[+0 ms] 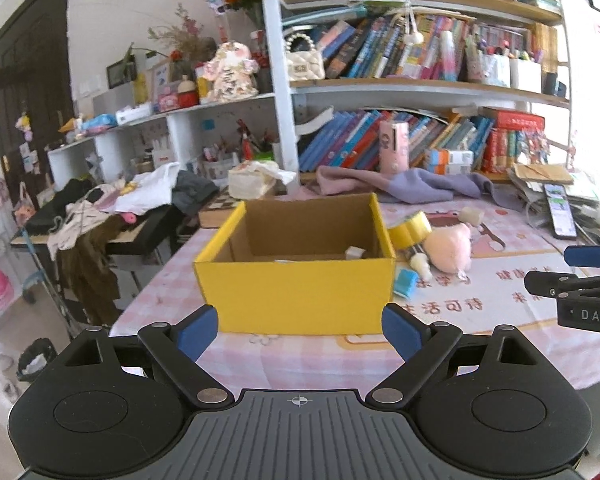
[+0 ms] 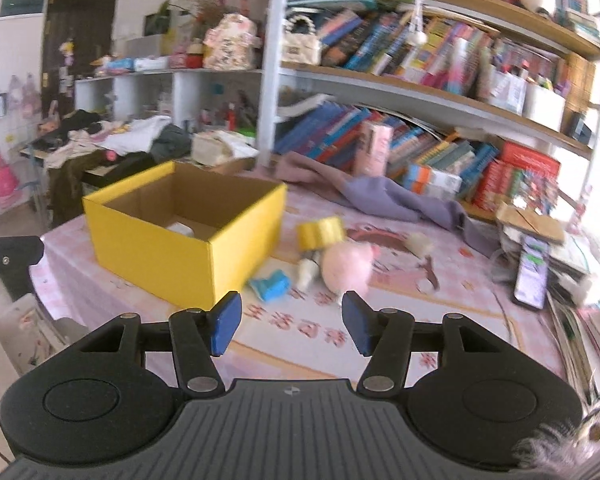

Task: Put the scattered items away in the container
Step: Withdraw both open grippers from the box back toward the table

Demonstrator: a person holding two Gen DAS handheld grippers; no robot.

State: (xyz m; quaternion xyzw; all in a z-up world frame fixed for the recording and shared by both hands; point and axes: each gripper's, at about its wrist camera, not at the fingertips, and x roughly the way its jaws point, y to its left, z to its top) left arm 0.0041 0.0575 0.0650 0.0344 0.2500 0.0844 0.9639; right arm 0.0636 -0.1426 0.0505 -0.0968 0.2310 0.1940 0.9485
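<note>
- We count one yellow box [image 1: 300, 296], open on top, sitting on the table [image 1: 480, 344].
- Beside the box on its right we see five loose bits in a bunch: one yellow tape roll [image 1: 414, 228], one pink plush [image 1: 450, 248], two small cream bottles [image 1: 420, 265] and [image 1: 471, 216], one blue stamp-like block [image 1: 405, 282].
- One phone [image 1: 559, 210] lies well off to the right, screen lit, by a paper stack.
- Table has a pink checked cloth with printed characters; a purple cloth [image 1: 416, 184] is heaped at the back.
- Room is pretty packed: a bookshelf [image 1: 420, 88] behind the table with books and plush toys, a side desk [image 1: 140, 224] left piled with clothes, a dark door [image 1: 24, 80] far left.
- Inside the box we can make out a white item or two [image 1: 354, 253] on the floor; can't tell what they are.
- Left gripper [image 1: 299, 330] is spread wide, nothing in it, right in front of the box.
- Right gripper [image 2: 291, 326] is partly spread, empty, aimed at the loose bunch.
</note>
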